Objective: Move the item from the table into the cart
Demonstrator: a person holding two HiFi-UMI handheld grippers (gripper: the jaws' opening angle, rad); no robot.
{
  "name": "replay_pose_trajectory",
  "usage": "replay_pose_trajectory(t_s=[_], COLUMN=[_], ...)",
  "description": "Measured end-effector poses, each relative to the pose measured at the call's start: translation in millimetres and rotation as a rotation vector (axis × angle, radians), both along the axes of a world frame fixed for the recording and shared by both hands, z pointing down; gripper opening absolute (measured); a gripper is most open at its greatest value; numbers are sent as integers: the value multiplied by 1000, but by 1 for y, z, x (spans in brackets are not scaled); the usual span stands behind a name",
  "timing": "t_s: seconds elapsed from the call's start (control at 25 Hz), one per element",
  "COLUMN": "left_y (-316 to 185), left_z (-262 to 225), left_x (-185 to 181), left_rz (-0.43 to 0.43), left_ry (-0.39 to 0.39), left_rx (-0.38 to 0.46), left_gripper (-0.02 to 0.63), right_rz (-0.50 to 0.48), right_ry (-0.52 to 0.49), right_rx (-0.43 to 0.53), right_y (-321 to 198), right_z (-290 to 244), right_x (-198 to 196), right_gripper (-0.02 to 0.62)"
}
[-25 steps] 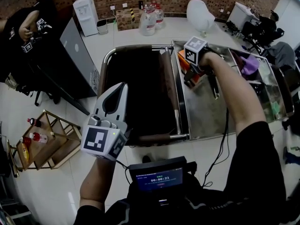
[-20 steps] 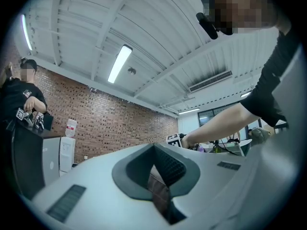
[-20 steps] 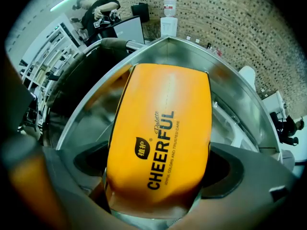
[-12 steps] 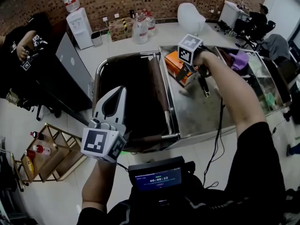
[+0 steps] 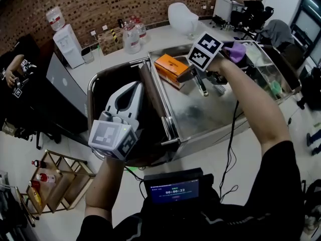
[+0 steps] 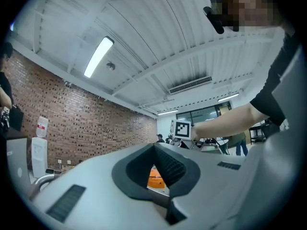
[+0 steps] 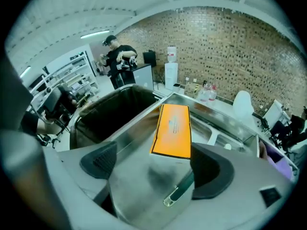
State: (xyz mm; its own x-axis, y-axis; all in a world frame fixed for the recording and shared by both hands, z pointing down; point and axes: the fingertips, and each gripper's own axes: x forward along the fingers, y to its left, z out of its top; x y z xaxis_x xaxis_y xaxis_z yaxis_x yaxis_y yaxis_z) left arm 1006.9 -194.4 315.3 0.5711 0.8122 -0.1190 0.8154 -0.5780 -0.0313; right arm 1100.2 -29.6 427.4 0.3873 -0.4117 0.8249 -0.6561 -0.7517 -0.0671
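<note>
An orange box (image 5: 171, 67) lies flat on the steel table (image 5: 200, 114), close to the edge beside the dark-lined cart (image 5: 91, 87). My right gripper (image 5: 194, 83) hovers above the table just right of the box. It is open, its jaws have just been closing a little, and nothing is between them. In the right gripper view the box (image 7: 173, 128) lies ahead of the open gripper (image 7: 153, 169), with the cart (image 7: 76, 119) to its left. My left gripper (image 5: 134, 86) is shut and empty over the cart. In its own view the left gripper (image 6: 154, 147) points level, and the box (image 6: 154, 178) shows behind it.
A dark tube (image 7: 180, 189) lies on the steel by the right jaw. A purple item (image 5: 235, 51) sits farther right on the table. Water jugs (image 5: 131, 36), a dispenser (image 5: 62, 41) and a white chair (image 5: 181, 16) stand behind. A wooden shelf (image 5: 57, 177) stands at the lower left.
The right gripper has lifted up and away from the orange box, which stays on the table. The left gripper has moved forward over the cart, still shut.
</note>
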Motion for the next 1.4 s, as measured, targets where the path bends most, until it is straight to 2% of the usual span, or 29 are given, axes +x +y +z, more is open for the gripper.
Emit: replay_pose_trajectory(t_s=[0.04,0.16,0.2,0.24,0.36,0.4,0.44,0.56,0.6,0.76,0.96,1.2,1.4], left_y=[5,25,34,44,77,88,100,138,149,190,219,220,197], left_z=[-1,-8,-11,-14,-23,-26,-29,-32,-33,-33,-20,-9,-3], left_x=[0,-8,-15,-23,-51,-62,-73,-113,-127,-173,-216,-259,-283], left_rz=[5,29,42,53,63,64,67,93,101,104,95,91,126], left_ry=[4,24,31,37,52,56,60,63,63,71,63,59,49], left_rx=[7,19,20,21,33,36,36,33,31,47,71,74,77], left_gripper=[8,8,8,8,8,8,8,8,8,8,8,8,8], right_rz=[-3,-6,-10,-15,-35,-44,-55,-98,-106,-153,-206,-195,-157], right_ry=[29,116,150,184,273,308,341,409,432,518,591,678,717], right_rx=[21,101,130,160,239,250,260,306,324,382,387,471,522], right_y=[3,12,16,20,39,48,56,75,81,100,115,115,97], right_z=[-7,-33,-42,-51,-75,-81,-87,-102,-108,-124,-124,-131,-121], right_x=[-8,-36,-48,-61,-106,-121,-135,-183,-199,-255,-307,-357,-379], right_gripper=[406,346,278,237,213,130,77,74,22,11,11,11,11])
